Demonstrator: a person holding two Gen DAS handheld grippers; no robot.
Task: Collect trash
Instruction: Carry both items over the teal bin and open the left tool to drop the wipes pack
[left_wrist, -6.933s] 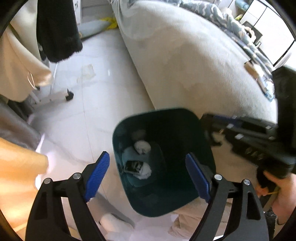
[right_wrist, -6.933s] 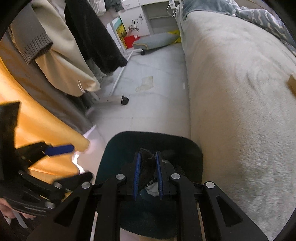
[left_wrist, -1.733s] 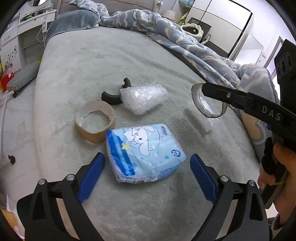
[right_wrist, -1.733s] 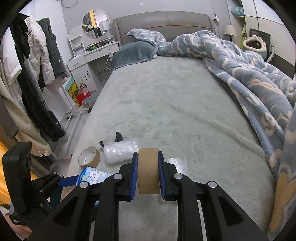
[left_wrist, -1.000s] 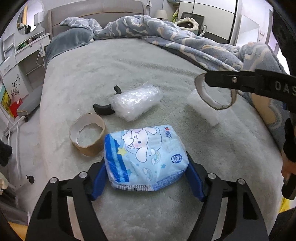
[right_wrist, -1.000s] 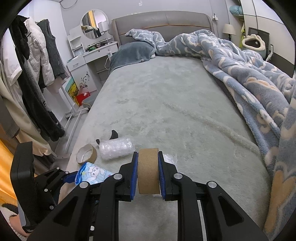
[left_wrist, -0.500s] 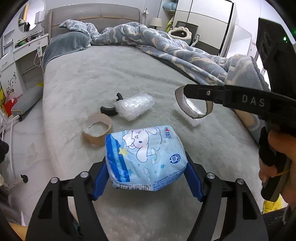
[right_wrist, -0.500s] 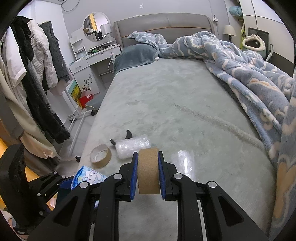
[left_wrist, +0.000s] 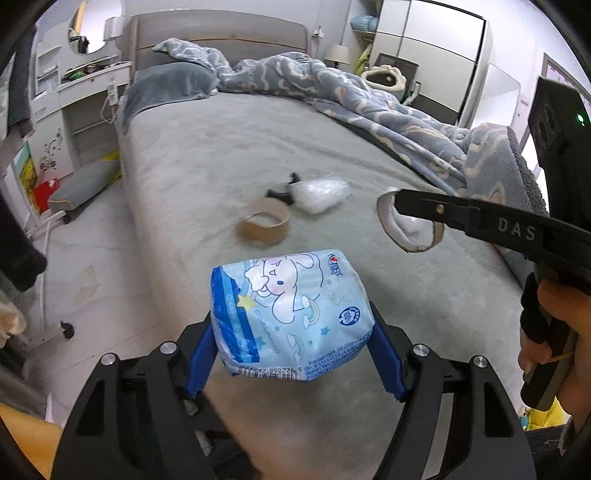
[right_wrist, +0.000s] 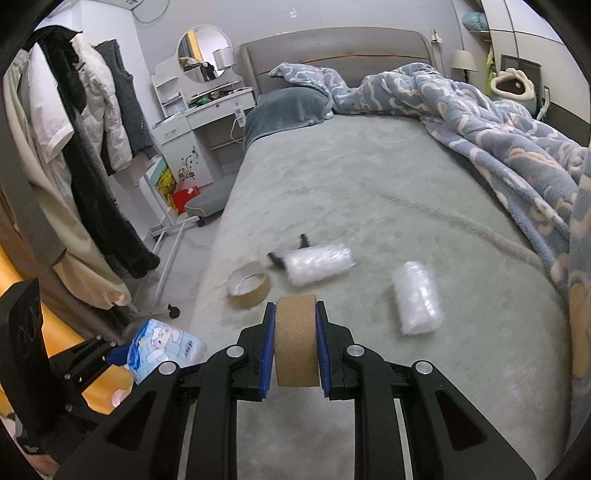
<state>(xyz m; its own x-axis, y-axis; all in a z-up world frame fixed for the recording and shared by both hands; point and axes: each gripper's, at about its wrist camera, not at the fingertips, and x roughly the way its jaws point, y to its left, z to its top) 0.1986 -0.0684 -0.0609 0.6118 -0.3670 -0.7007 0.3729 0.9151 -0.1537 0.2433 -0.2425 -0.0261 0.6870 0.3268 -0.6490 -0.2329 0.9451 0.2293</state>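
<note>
Trash on bed: a cardboard ring (right_wrist: 248, 284), two plastic-wrapped bundles (right_wrist: 319, 264) and a black scrap lie on the grey bed (right_wrist: 369, 184), ahead of both tools.
My left tool (left_wrist: 291, 354): clamped across the blue tissue pack (left_wrist: 288, 314), held clear over the bed's left edge.
My right tool (right_wrist: 295, 347): pinched on a cardboard tape core (right_wrist: 295, 343), ring upright between the pads.
Nearer tool: I judge the left is closer to the floor side.

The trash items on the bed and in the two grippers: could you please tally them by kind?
Cardboard tape rings: 2, one in the right gripper, one on the bed.
Clear plastic bundles: 2.
Blue tissue pack: 1, in the left gripper.
Black curved piece: 1, partly hidden.
Total: 6.
</note>
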